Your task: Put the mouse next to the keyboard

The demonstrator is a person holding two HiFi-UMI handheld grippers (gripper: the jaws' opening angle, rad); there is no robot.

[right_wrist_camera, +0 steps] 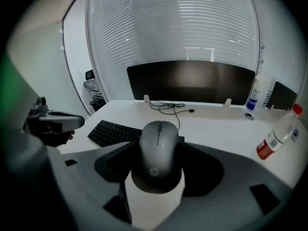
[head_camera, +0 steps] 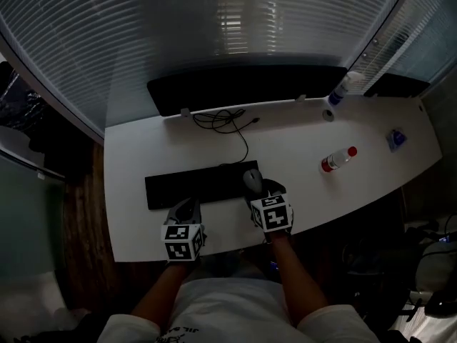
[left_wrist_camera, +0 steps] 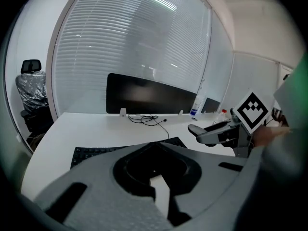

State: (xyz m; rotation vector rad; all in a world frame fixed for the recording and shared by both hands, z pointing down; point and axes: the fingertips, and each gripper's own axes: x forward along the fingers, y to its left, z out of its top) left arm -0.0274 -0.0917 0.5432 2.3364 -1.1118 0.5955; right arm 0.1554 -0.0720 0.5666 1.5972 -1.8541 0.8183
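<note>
The grey mouse (head_camera: 253,180) sits between the jaws of my right gripper (head_camera: 258,186), just off the right end of the black keyboard (head_camera: 194,185) on the white desk (head_camera: 285,145). In the right gripper view the mouse (right_wrist_camera: 159,153) fills the gap of that gripper (right_wrist_camera: 159,146), whose jaws are shut on its sides, with the keyboard (right_wrist_camera: 113,132) to its left. Whether the mouse rests on the desk I cannot tell. My left gripper (head_camera: 187,207) hangs over the desk's near edge below the keyboard. Its jaws (left_wrist_camera: 156,146) look shut with nothing between them.
A dark monitor (head_camera: 246,86) stands at the back with a coiled black cable (head_camera: 225,120) in front. A red-capped bottle (head_camera: 338,159) lies to the right; a spray bottle (head_camera: 343,89) and a small blue item (head_camera: 396,138) are farther right. An office chair (left_wrist_camera: 31,90) stands off the desk's left end.
</note>
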